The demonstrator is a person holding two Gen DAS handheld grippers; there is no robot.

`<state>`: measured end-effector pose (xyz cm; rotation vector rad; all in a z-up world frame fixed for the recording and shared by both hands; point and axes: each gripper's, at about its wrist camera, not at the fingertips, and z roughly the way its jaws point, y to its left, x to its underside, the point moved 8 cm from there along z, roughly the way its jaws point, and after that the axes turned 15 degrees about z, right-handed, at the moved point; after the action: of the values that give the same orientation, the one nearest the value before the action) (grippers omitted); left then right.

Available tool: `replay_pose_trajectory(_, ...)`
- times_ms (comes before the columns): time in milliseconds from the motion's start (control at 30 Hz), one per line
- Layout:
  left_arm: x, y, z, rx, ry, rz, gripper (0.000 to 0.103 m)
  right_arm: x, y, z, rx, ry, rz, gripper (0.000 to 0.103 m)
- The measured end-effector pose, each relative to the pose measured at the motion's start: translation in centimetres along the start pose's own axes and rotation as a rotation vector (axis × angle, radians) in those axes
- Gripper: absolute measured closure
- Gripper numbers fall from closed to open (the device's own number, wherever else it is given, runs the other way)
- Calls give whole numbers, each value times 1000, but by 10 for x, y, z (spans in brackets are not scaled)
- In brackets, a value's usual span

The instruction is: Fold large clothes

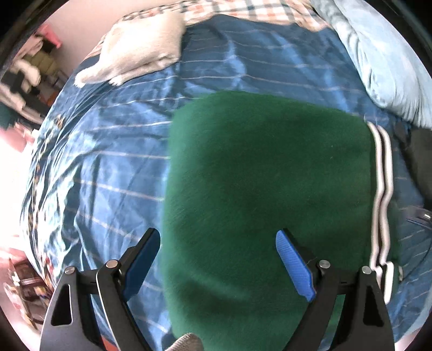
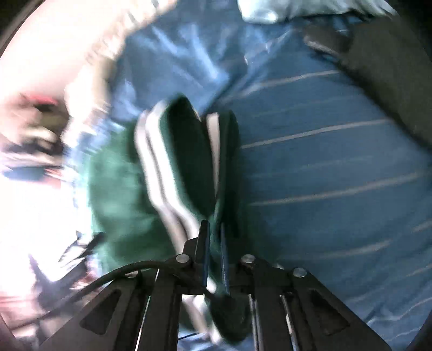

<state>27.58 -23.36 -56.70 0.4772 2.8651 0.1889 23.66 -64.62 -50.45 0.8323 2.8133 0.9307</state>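
Note:
A green fleece garment [image 1: 267, 189] with white stripes [image 1: 382, 194] along its right edge lies folded on the blue striped bedsheet [image 1: 108, 167]. My left gripper [image 1: 218, 243] hangs above its near part, open wide, with nothing between the blue pads [image 1: 294, 267]. In the blurred right wrist view, my right gripper [image 2: 214, 237] is shut on a fold of the green garment [image 2: 189, 162] at its striped edge [image 2: 159, 167], and the cloth rises in a ridge ahead of the fingers.
A white fluffy cloth [image 1: 140, 51] lies at the far left of the bed, a plaid cloth [image 1: 243, 10] behind it, a pale blue pillow [image 1: 383, 59] at the far right. A dark item [image 2: 388, 73] lies at the bed's right. Clutter stands off the bed's left edge.

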Motion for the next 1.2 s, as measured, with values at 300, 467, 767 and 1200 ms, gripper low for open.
replay_pose_trajectory(300,57,20,-22,39,55,-31,16,87,-166,-87,426,-16,157,16)
replay_pose_trajectory(467,63,12,-6,58,84,-31,16,60,-216,-68,572,-89,203,16)
replay_pose_trajectory(767,51,16,-16,58,42,-30,16,41,-210,-27,728,9,-37,16)
replay_pose_trajectory(1200,69,116,-19,-130,44,-72,16,87,-211,-64,565,553,-286,16)
